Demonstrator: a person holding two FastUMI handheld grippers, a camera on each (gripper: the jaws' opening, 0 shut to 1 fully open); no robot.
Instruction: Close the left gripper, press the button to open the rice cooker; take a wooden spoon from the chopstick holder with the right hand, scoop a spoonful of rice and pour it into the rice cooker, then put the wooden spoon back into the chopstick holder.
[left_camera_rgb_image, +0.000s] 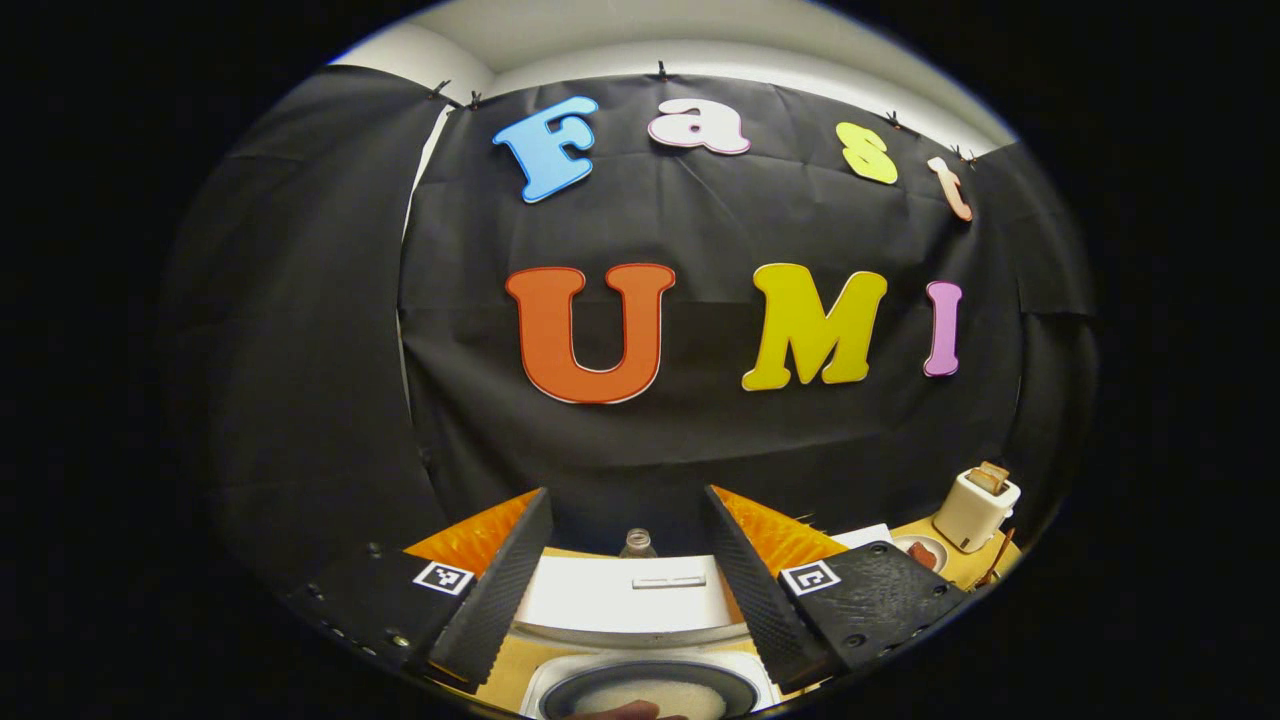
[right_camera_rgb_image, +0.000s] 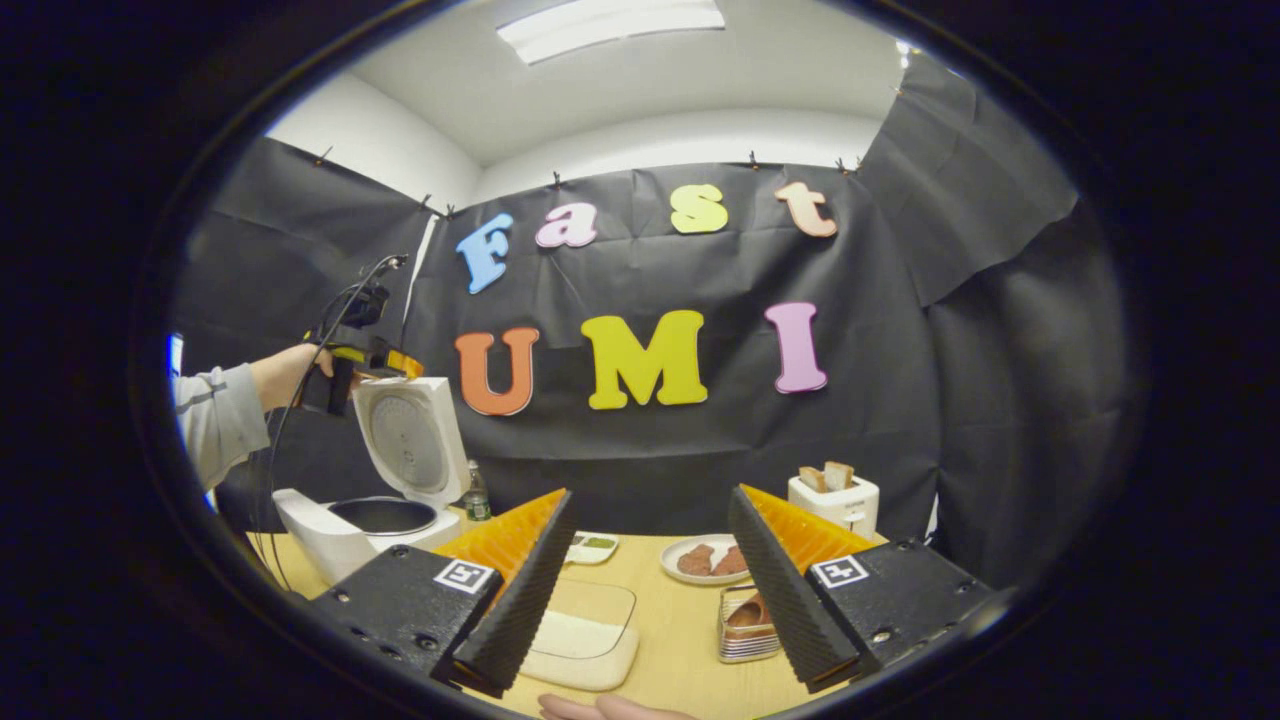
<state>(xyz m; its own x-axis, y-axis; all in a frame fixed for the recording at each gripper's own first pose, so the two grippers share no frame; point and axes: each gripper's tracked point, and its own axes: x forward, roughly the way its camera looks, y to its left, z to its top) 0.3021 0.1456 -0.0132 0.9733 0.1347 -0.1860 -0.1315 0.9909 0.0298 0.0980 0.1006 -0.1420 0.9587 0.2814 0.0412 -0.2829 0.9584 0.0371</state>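
The white rice cooker (right_camera_rgb_image: 330, 540) stands at the table's left with its lid (right_camera_rgb_image: 410, 445) swung up and the dark inner pot (right_camera_rgb_image: 383, 516) exposed. In the left gripper view the raised lid (left_camera_rgb_image: 630, 592) lies between my fingers, with the pot (left_camera_rgb_image: 640, 690) below holding something pale. My left gripper (left_camera_rgb_image: 627, 492) is open; a hand holds it above the lid (right_camera_rgb_image: 350, 365). My right gripper (right_camera_rgb_image: 650, 492) is open over the table, nothing between its fingers. Under it sit a clear box of white rice (right_camera_rgb_image: 585, 635) and the metal chopstick holder (right_camera_rgb_image: 745, 640) with a brown wooden spoon (right_camera_rgb_image: 750, 612) in it.
A plate of reddish food (right_camera_rgb_image: 705, 560), a white toaster with bread (right_camera_rgb_image: 835, 500), a small dish (right_camera_rgb_image: 592, 545) and a bottle (right_camera_rgb_image: 476, 492) stand toward the back of the wooden table (right_camera_rgb_image: 680, 650). A grey sleeve (right_camera_rgb_image: 215, 415) reaches in from the left.
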